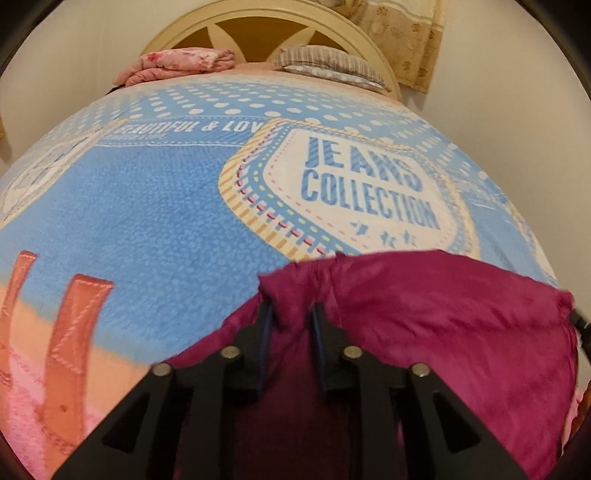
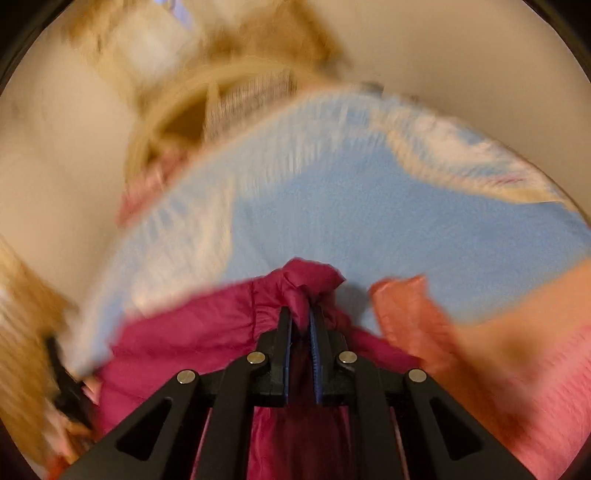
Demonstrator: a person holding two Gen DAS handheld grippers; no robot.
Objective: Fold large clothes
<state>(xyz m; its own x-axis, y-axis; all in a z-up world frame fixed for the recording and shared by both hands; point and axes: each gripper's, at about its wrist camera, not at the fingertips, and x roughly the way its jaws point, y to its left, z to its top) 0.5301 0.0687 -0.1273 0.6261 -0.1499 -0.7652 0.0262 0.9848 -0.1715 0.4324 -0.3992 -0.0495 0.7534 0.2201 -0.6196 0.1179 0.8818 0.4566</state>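
Clearly mid-fold: the right gripper pinches the magenta garment over the bed, the left gripper jaws parted, gripping nothing, flattening remains

We look down along each gripper, close over the garment on the bed; both views face the headboard.

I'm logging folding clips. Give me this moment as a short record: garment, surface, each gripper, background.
garment: magenta garment, lying on the bed
surface: blue printed blanket
left gripper: jaws apart, pads not pressing, a fold of cloth between them
right gripper: shut on a bunched edge of the garment
background: headboard, pink bedding, striped pillow
image quality: right view blurred
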